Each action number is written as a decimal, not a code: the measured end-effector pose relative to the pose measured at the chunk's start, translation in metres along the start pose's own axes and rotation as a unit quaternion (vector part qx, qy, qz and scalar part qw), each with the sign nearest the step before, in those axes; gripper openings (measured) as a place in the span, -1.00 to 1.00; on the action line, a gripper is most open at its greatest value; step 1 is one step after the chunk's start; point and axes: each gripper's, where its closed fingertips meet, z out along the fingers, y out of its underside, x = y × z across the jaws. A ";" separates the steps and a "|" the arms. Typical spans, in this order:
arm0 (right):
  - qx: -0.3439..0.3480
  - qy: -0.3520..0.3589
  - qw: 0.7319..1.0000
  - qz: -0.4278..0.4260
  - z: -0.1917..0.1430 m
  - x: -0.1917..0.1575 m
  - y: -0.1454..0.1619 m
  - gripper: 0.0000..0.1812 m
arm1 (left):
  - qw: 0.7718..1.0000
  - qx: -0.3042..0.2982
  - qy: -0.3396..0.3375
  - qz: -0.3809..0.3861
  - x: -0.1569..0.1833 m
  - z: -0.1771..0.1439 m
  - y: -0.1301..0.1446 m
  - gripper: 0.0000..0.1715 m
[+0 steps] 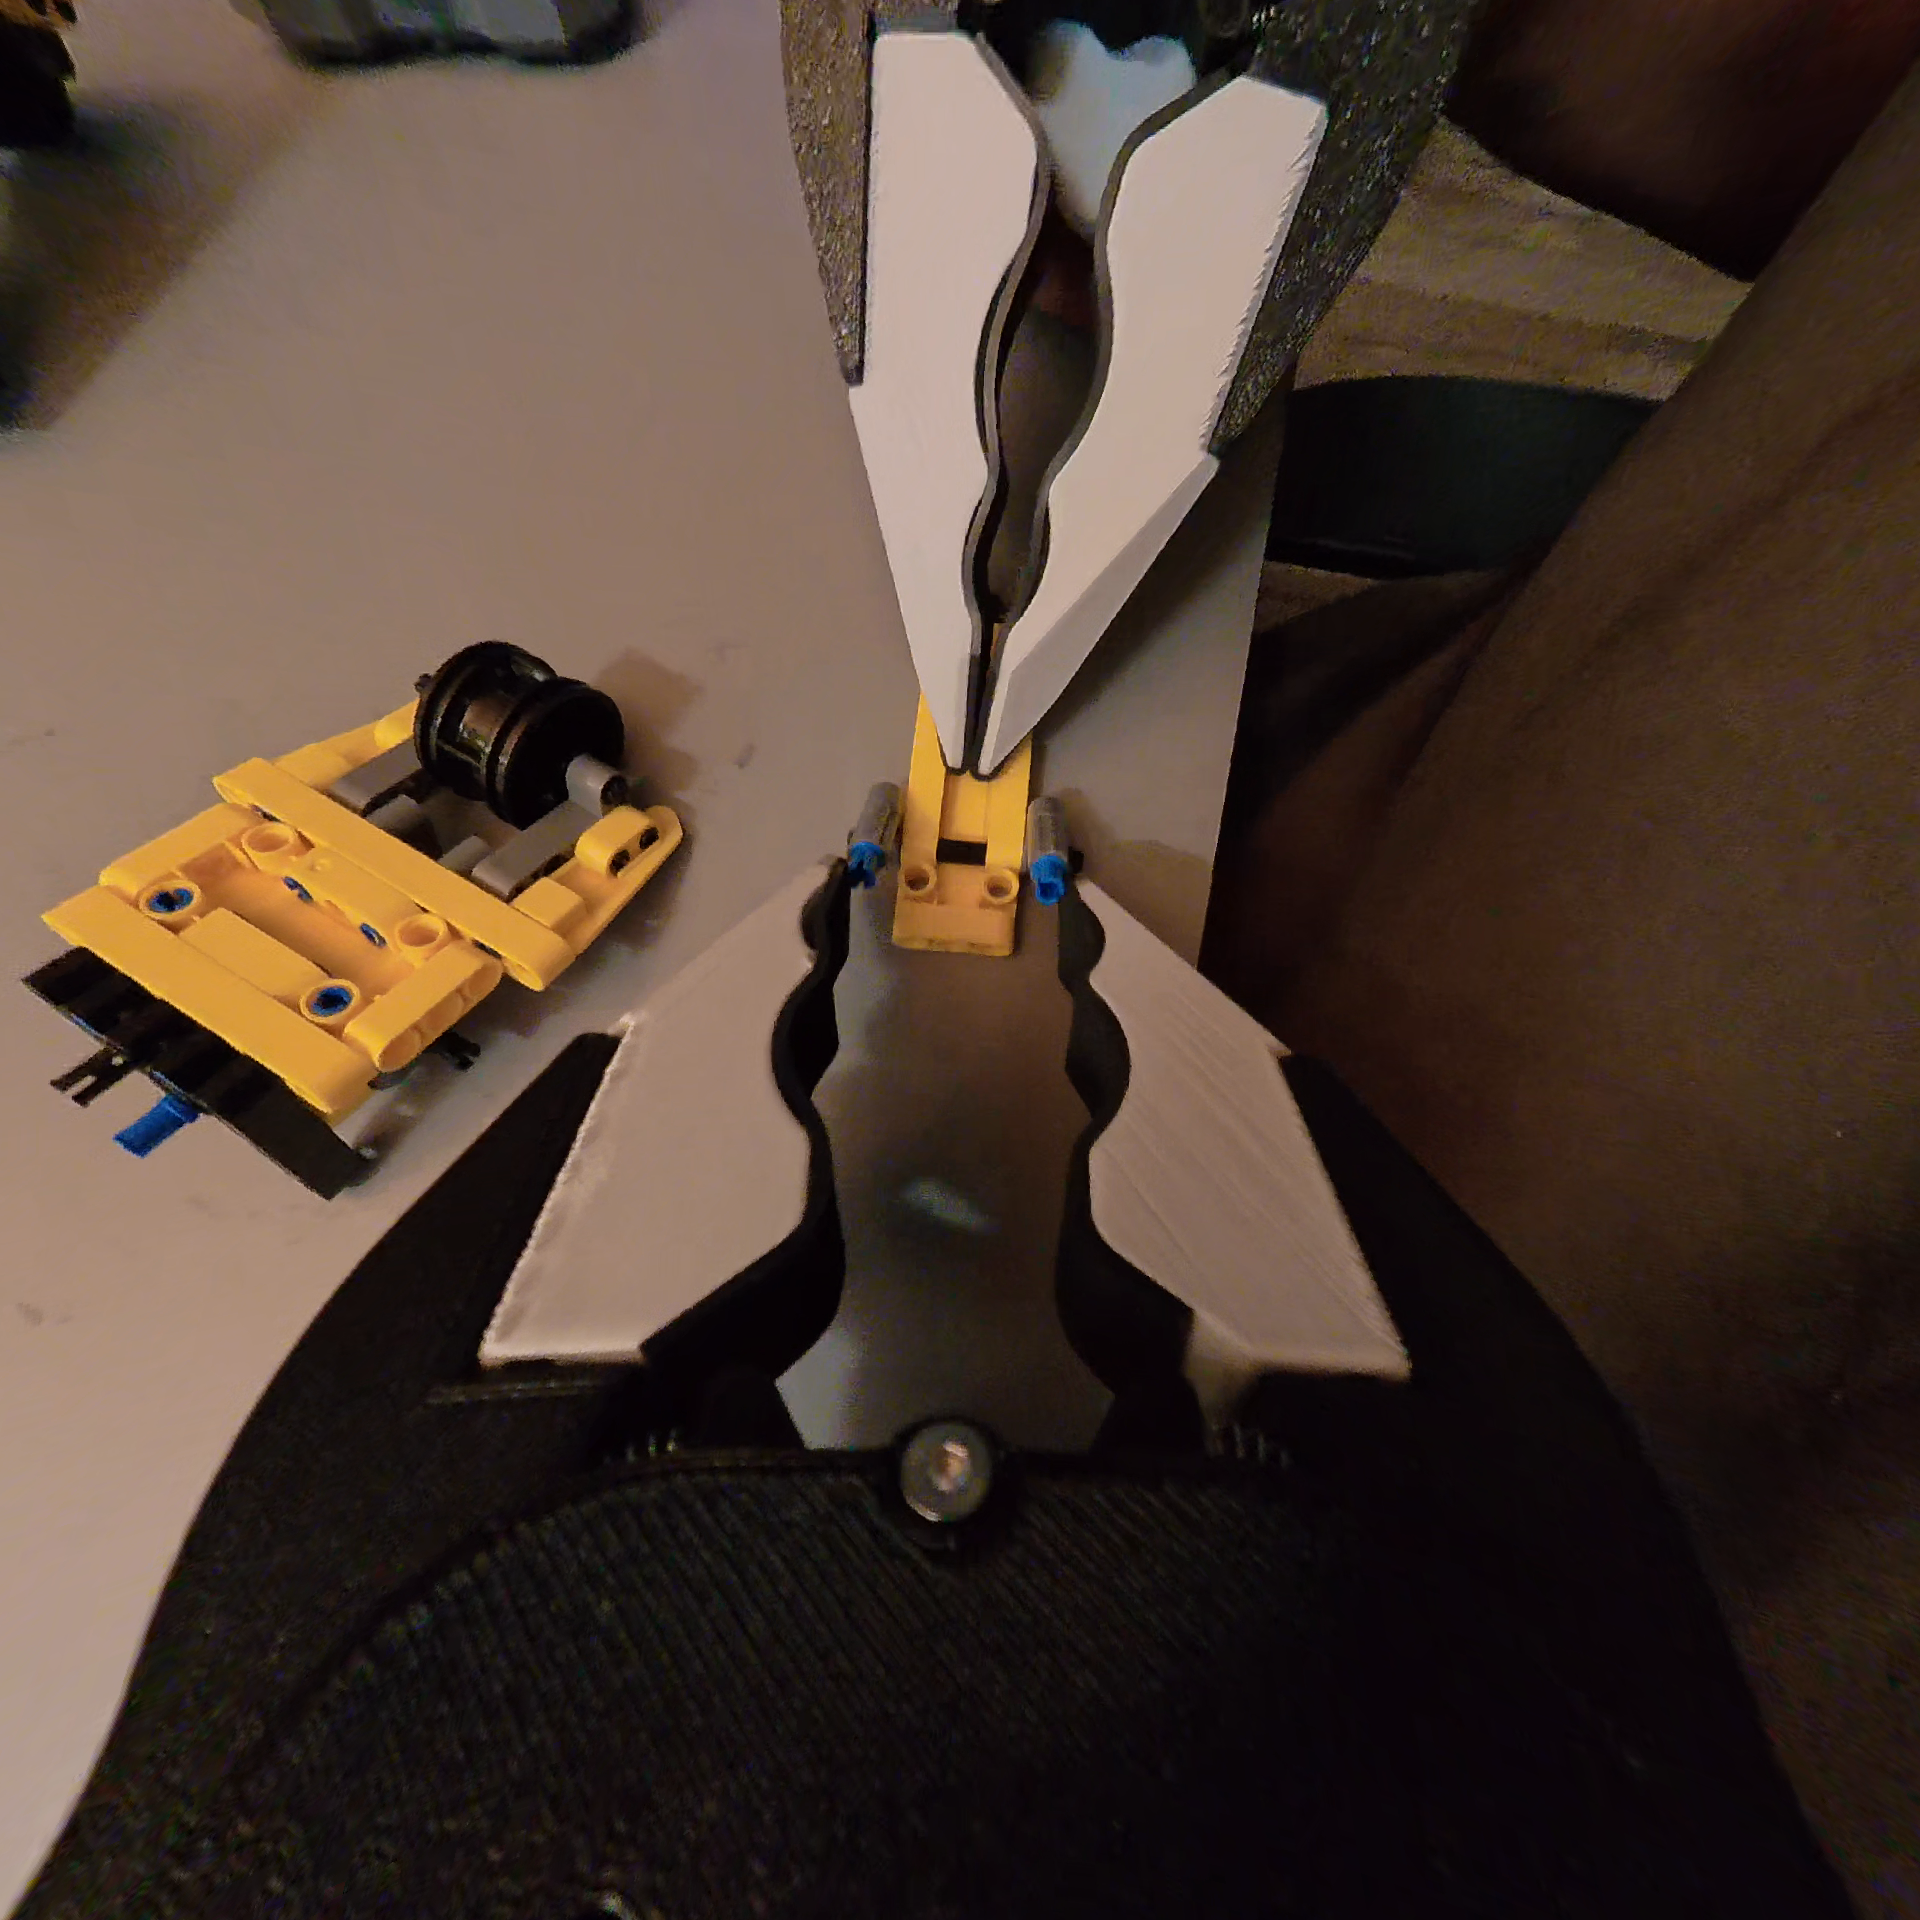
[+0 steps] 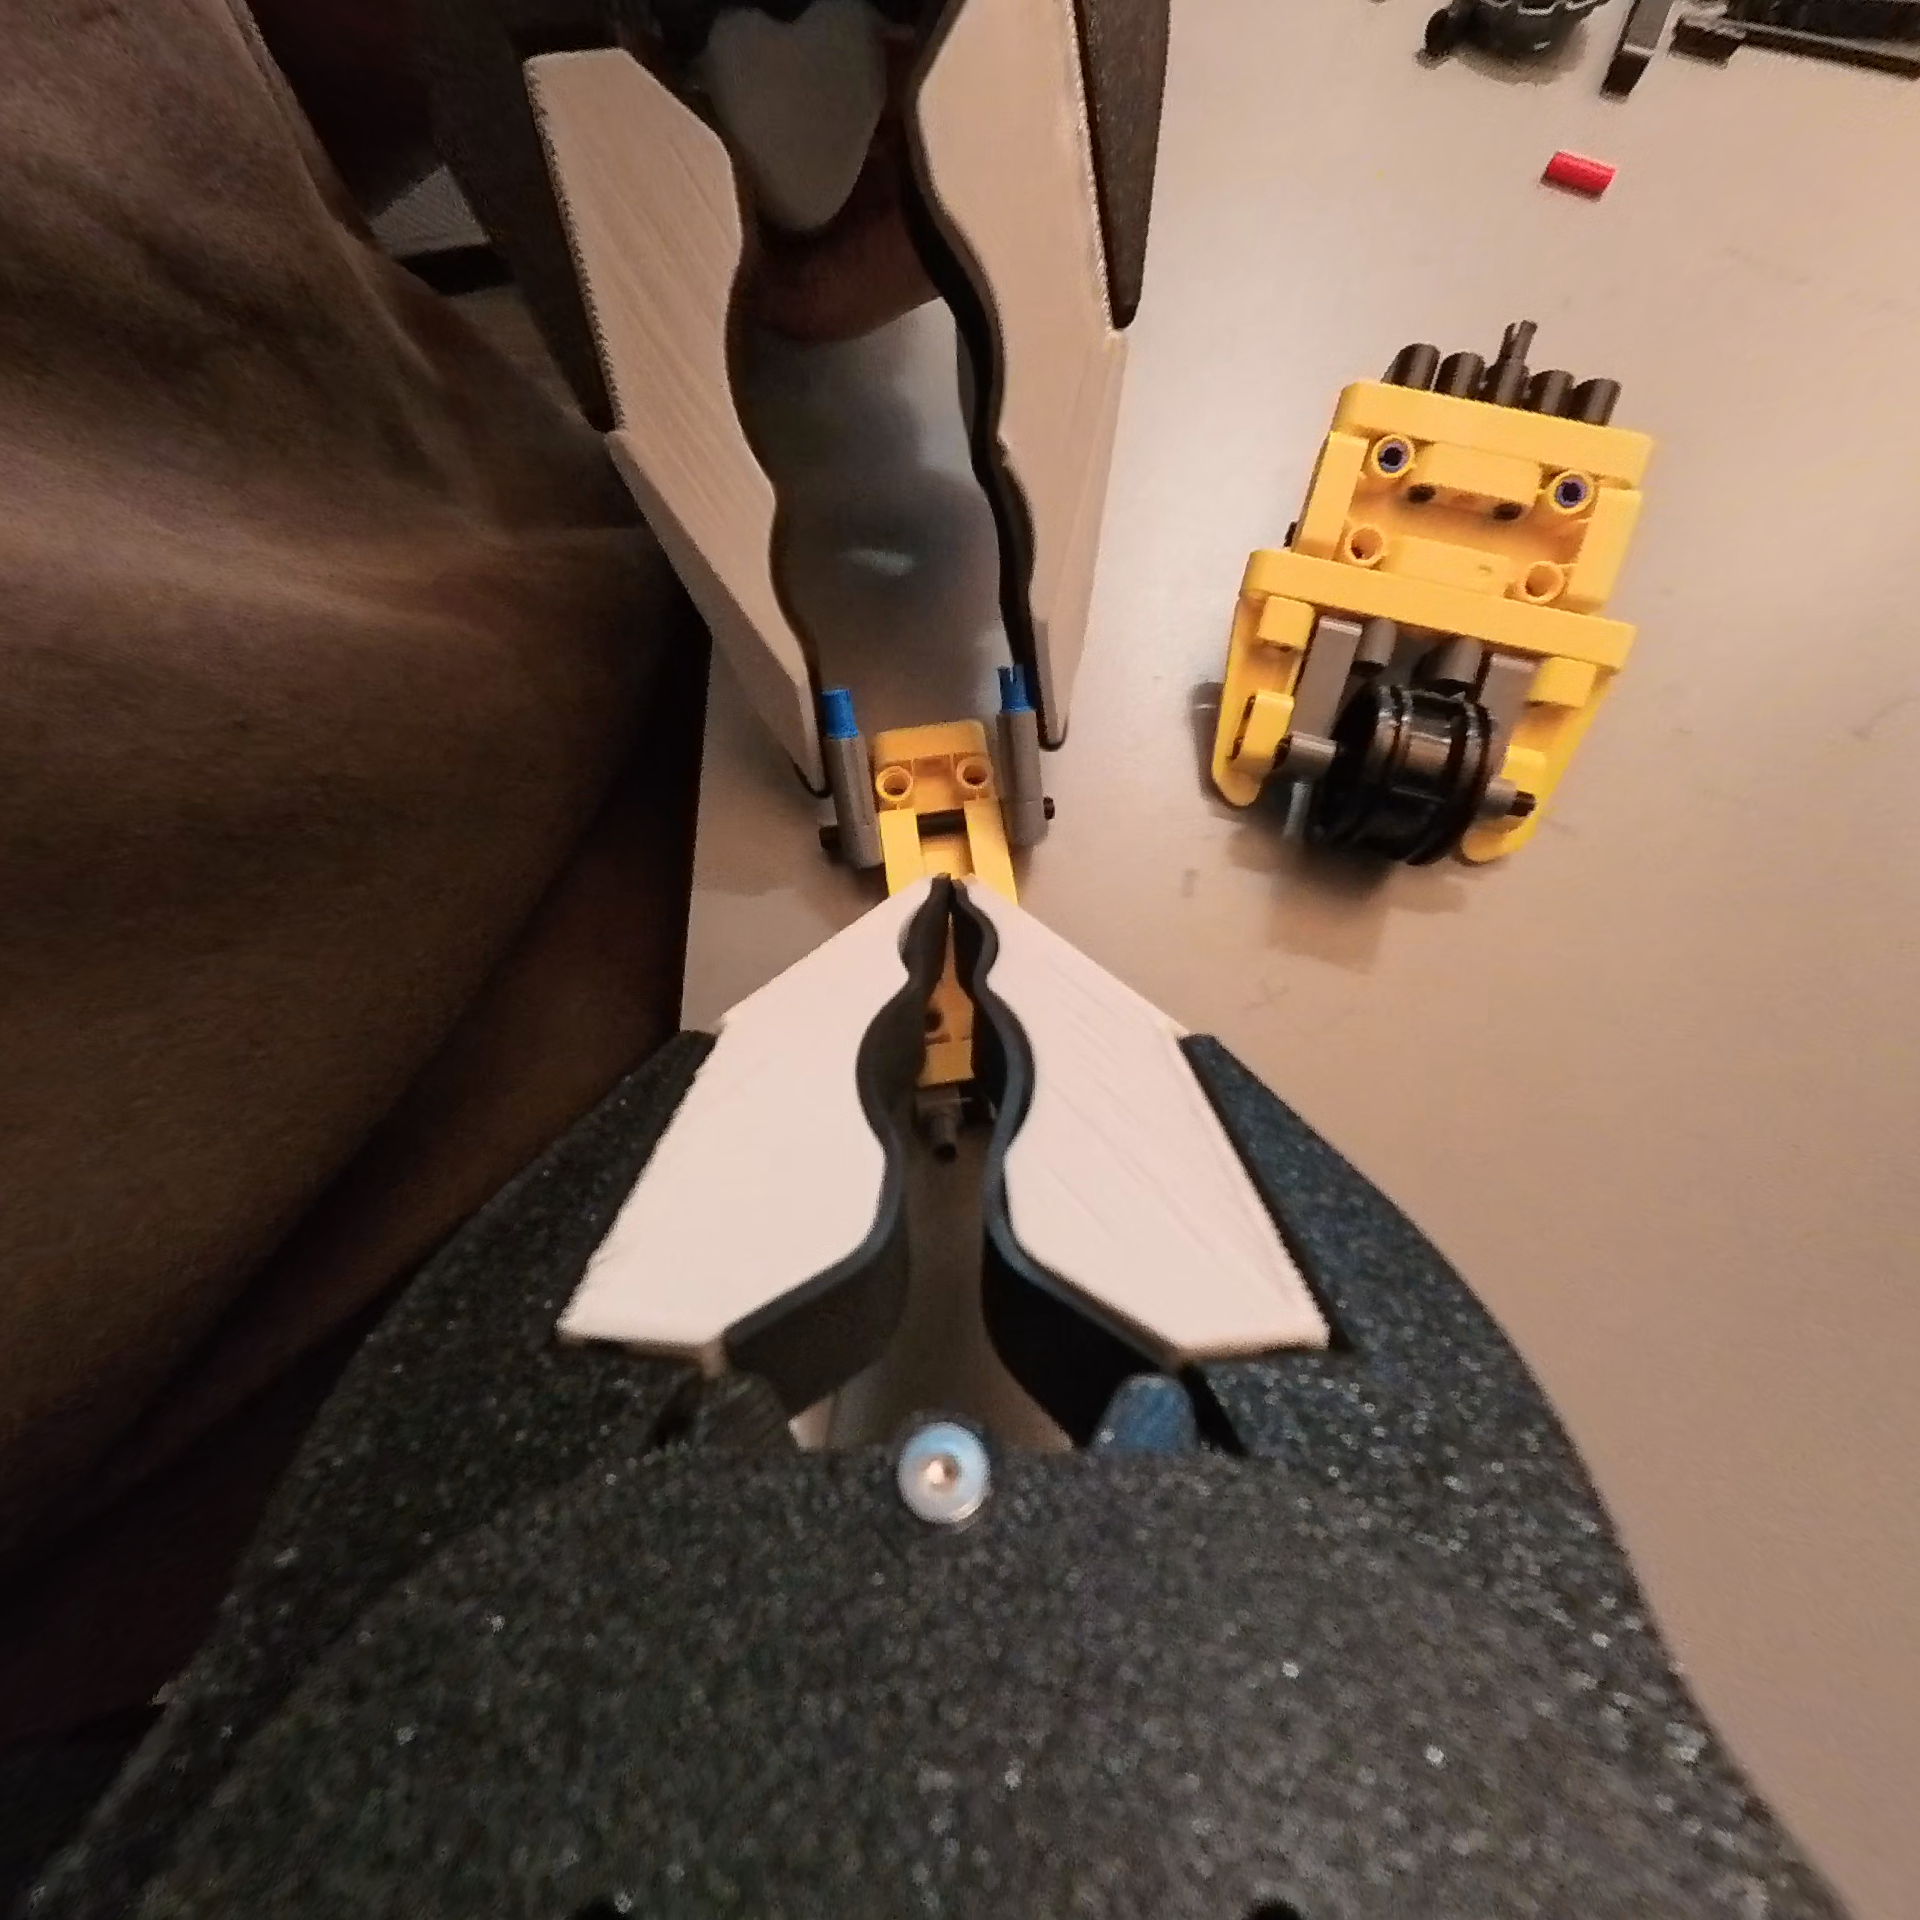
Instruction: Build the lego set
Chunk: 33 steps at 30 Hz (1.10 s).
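Observation:
A small yellow brick-built piece (image 1: 956, 904) with a grey, blue-tipped pin (image 1: 871, 831) on each side hangs between both grippers near the table edge. My left gripper (image 1: 951, 883) is closed across it, its fingertips (image 1: 831, 883) against the two pins. My right gripper (image 1: 977, 769) comes from the opposite side and is shut on the piece's narrow yellow end. In the right wrist view the right gripper (image 2: 948, 891) pinches that end of the piece (image 2: 930, 774), and the left gripper (image 2: 930, 758) flanks the pins. A larger yellow assembly (image 1: 343, 914) with a black wheel (image 1: 509, 743) lies apart on the table.
The larger assembly (image 2: 1434, 603) lies on the pale table (image 2: 1455, 1143), right of the grippers in the right wrist view. A small red part (image 2: 1577, 171) and dark parts (image 2: 1507, 21) lie farther back. Brown fabric (image 2: 260, 727) borders the table edge beside the grippers. The grippers are tip to tip, or close to it.

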 end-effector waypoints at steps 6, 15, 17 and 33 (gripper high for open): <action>0.001 0.005 1.000 -0.004 0.000 0.000 0.000 -1.00 | 1.000 0.004 0.000 0.002 0.000 0.001 -0.002 -0.59; 0.036 0.007 0.999 0.000 -0.008 0.001 -0.008 -0.64 | 1.000 -0.007 -0.007 -0.015 -0.001 -0.003 0.006 -0.51; 0.039 0.009 0.999 -0.002 -0.008 0.001 -0.010 -0.60 | 1.000 -0.021 -0.008 -0.014 -0.001 0.000 0.009 -0.53; 0.006 -0.041 0.998 -0.050 0.010 0.001 -0.011 -0.50 | 0.999 -0.030 0.001 -0.018 0.000 0.002 0.011 -0.69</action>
